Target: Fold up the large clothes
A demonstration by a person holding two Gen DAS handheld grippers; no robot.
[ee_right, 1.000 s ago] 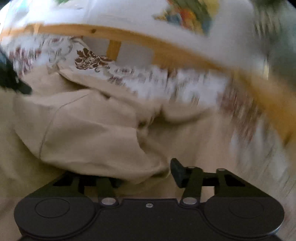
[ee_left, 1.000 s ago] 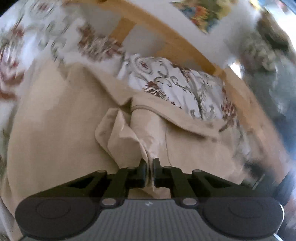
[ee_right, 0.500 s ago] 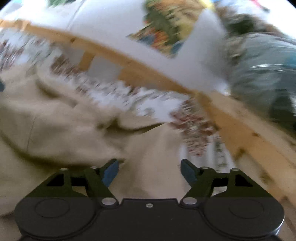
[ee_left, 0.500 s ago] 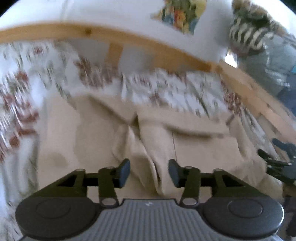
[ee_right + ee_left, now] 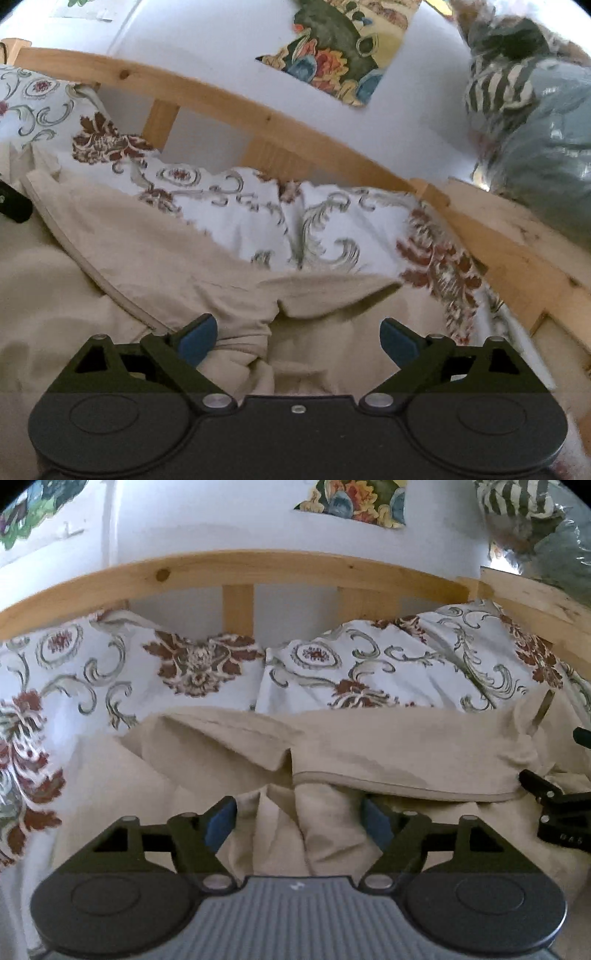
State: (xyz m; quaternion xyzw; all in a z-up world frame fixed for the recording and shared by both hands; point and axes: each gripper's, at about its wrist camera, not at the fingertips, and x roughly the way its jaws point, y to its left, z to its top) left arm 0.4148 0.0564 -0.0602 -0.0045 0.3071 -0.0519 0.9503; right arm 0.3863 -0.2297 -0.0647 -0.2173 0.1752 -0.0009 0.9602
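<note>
The beige garment point(image 5: 406, 753) lies bunched on the floral-sheeted bed point(image 5: 369, 664). Left gripper point(image 5: 295, 818) and right gripper point(image 5: 297, 336) both stand released, jaws spread over the folded edge, probably so the fold can settle flat.

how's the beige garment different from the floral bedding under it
The beige garment is plain, with no print; the floral bedding is white with red-brown flowers and grey-green scrolls. The garment lies on top, bunched into folds nearest the open left tool and open right tool; the bedding spreads beneath and past it toward the wooden bed frame. Both are soft, rumpled fabric.
</note>
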